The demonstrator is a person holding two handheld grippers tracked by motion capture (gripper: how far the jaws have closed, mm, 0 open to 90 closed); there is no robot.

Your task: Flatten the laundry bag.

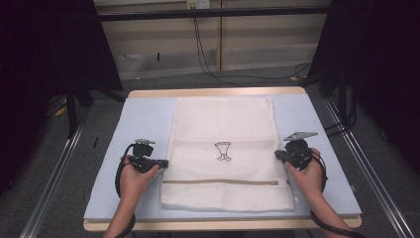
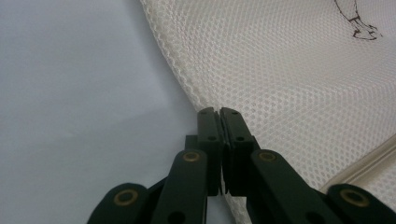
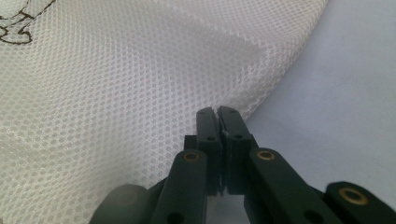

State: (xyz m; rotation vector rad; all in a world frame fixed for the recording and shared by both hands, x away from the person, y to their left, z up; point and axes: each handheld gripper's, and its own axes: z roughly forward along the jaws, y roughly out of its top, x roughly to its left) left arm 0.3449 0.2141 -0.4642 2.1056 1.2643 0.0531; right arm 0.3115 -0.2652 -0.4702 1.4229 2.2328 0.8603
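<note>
A white mesh bag (image 1: 223, 124) lies flat on a light blue mat (image 1: 143, 119), with a small dark drawing (image 1: 224, 151) at its middle and a beige zipper (image 1: 223, 182) across its near end. My left gripper (image 1: 165, 162) is shut on the bag's left edge just above the zipper. In the left gripper view the jaws (image 2: 219, 112) meet on the seam of the mesh (image 2: 289, 79). My right gripper (image 1: 277, 154) is shut on the right edge at about the same height. In the right gripper view the jaws (image 3: 218, 111) pinch the mesh (image 3: 116, 93), which rises in a soft fold.
The mat covers a wooden table (image 1: 218, 92) and leaves bare blue strips (image 1: 322, 134) on both sides of the bag. Metal rails (image 1: 54, 183) run along the floor on each side. A black cable (image 1: 208, 64) trails over the floor behind the table.
</note>
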